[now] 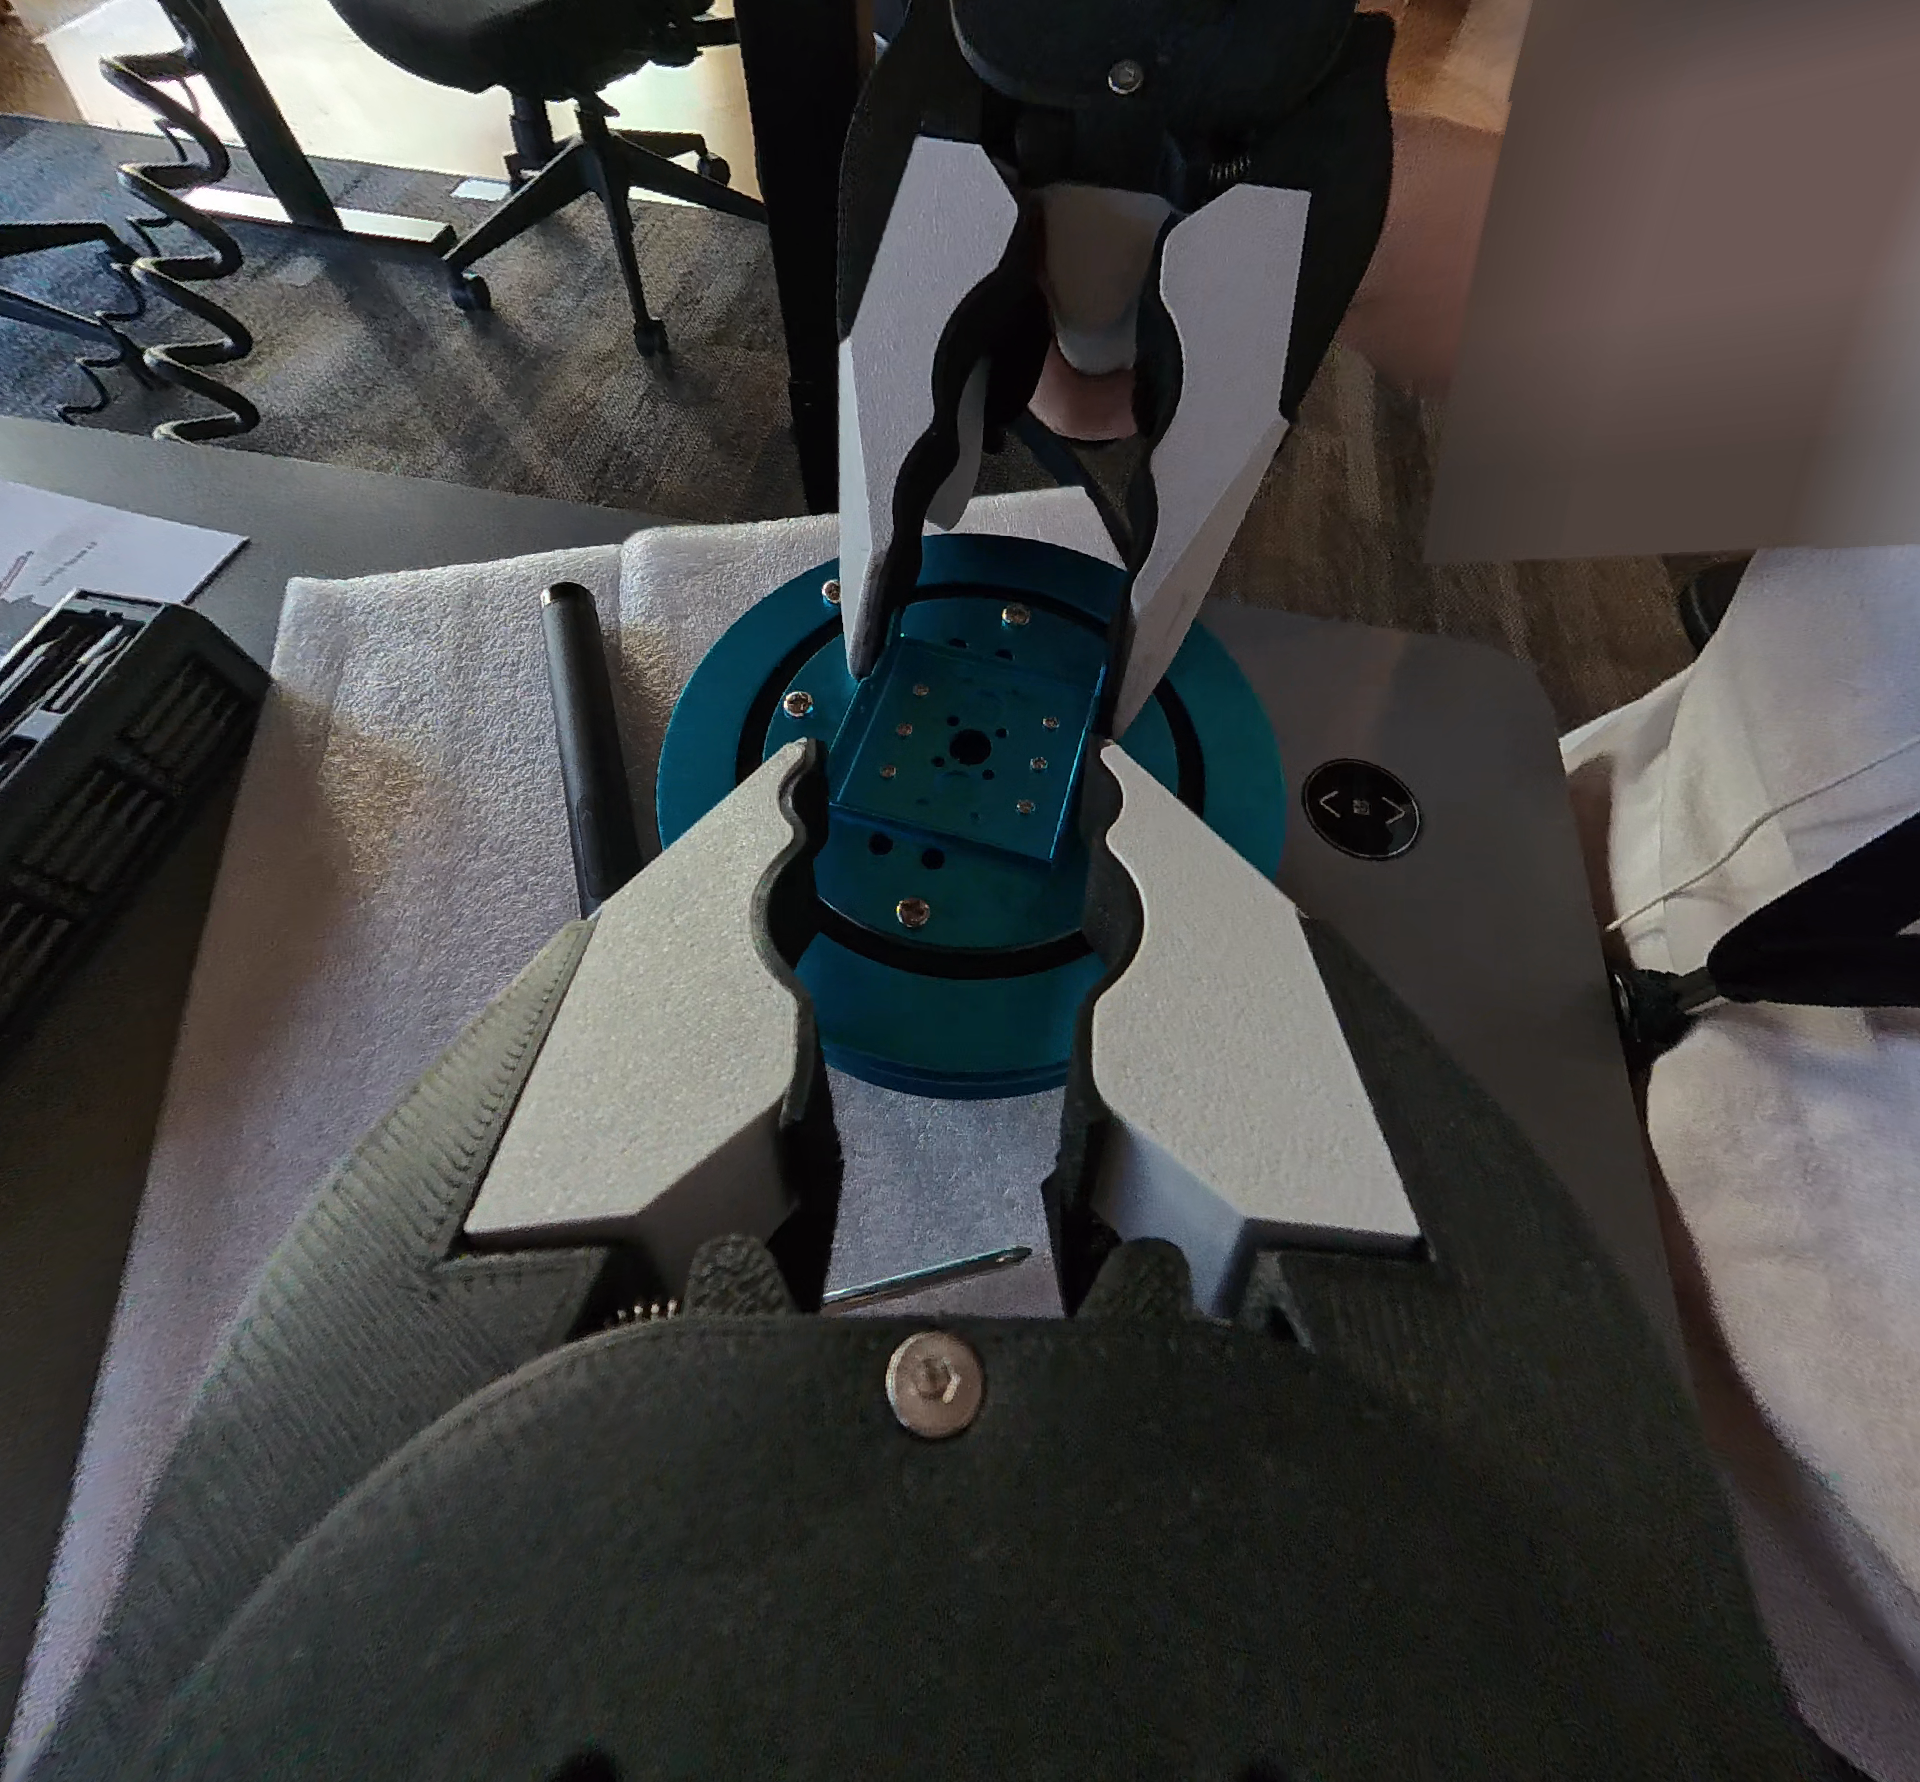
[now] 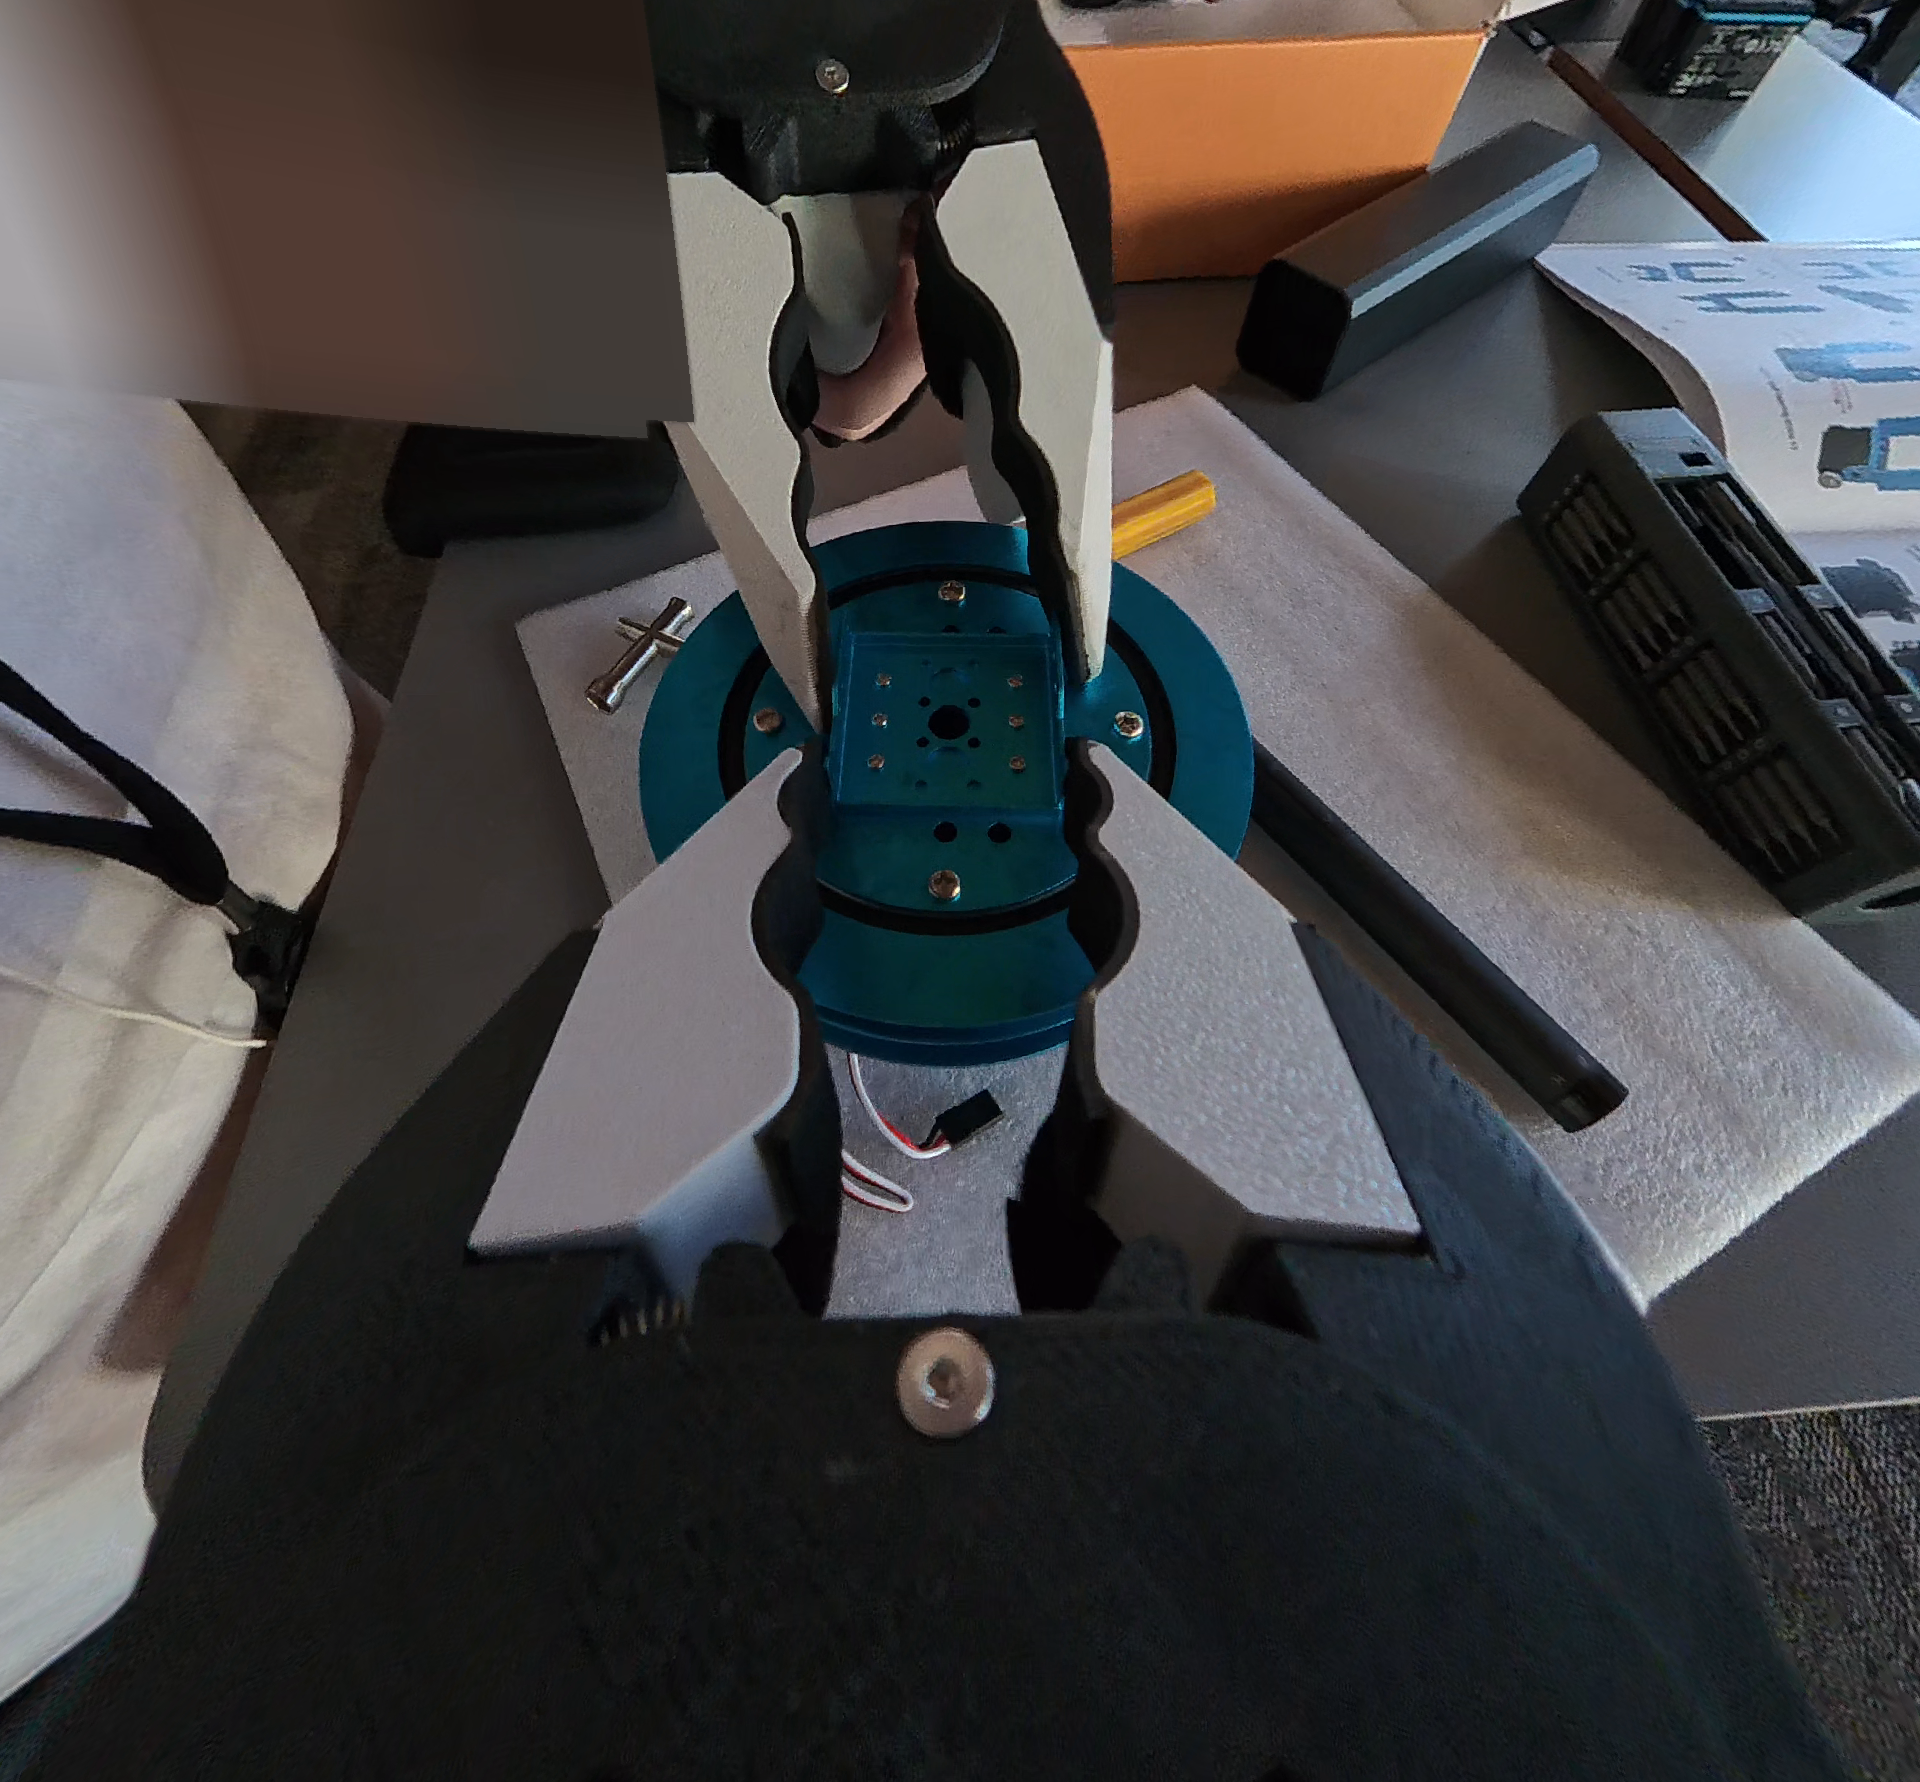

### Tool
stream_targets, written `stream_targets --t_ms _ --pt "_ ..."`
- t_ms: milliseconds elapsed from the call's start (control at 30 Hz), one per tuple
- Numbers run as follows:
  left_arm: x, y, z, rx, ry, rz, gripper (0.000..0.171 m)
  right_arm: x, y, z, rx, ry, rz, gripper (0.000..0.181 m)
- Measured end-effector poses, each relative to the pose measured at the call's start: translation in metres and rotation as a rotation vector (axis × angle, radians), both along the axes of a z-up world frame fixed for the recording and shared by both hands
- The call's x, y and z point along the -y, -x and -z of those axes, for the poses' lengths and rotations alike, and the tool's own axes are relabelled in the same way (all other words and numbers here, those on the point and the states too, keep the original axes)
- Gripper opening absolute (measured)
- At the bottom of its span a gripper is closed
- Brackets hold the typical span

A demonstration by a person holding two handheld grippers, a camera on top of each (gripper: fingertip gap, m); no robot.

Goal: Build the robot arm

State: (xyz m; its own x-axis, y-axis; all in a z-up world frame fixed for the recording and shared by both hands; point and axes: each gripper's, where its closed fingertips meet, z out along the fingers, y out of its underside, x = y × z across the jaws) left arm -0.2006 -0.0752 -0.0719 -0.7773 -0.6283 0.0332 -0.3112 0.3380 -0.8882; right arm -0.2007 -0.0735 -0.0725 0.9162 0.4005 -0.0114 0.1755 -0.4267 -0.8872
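A blue round base (image 1: 717, 766) lies on a white foam sheet (image 1: 364, 797), with a blue square bracket (image 1: 997, 776) at its middle. My left gripper (image 1: 956, 750) comes from the near side. Its jaws straddle the bracket and press against its two sides. My right gripper (image 1: 992, 683) comes from the far side and also closes on the bracket's sides. In the right wrist view the right gripper (image 2: 943, 750) and the left gripper (image 2: 951, 698) meet tip to tip around the bracket (image 2: 914, 683) on the base (image 2: 686, 766).
A black screwdriver handle (image 1: 587, 745) (image 2: 1423, 953) lies beside the base. A black bit case (image 2: 1725, 672), a cross wrench (image 2: 644, 652), a yellow handle (image 2: 1164, 506), a wire with a plug (image 2: 935, 1135), an orange box (image 2: 1268, 143) and a person in white (image 1: 1766, 901) surround it. Less than 4 cm separates the two grippers' tips.
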Motion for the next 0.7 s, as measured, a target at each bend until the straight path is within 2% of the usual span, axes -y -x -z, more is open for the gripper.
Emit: stream_targets --t_ms 200,267,400,467,633,700 --pt "-0.004 0.004 -0.002 -0.003 -0.007 -0.021 0.05 -0.002 -0.001 -0.001 -0.012 0.039 -0.006 0.046" --pt "-0.009 0.013 -0.004 -0.012 0.011 -0.033 0.065 -0.001 0.0 -0.001 -0.011 0.039 0.006 0.046" --pt "-0.023 0.02 0.001 0.027 -0.024 -0.114 0.082 -0.005 0.002 -0.003 -0.032 0.017 0.015 0.048" --pt "-0.02 0.022 0.0 0.032 0.008 -0.124 0.082 -0.008 0.002 -0.001 -0.029 0.029 0.008 0.049" --pt "-0.021 0.016 0.001 0.085 0.007 -0.147 0.065 -0.007 0.003 -0.001 0.026 0.032 -0.04 0.047" --pt "-0.02 0.016 0.001 0.088 0.022 -0.142 0.064 -0.007 0.003 -0.001 0.014 0.035 -0.061 0.047"
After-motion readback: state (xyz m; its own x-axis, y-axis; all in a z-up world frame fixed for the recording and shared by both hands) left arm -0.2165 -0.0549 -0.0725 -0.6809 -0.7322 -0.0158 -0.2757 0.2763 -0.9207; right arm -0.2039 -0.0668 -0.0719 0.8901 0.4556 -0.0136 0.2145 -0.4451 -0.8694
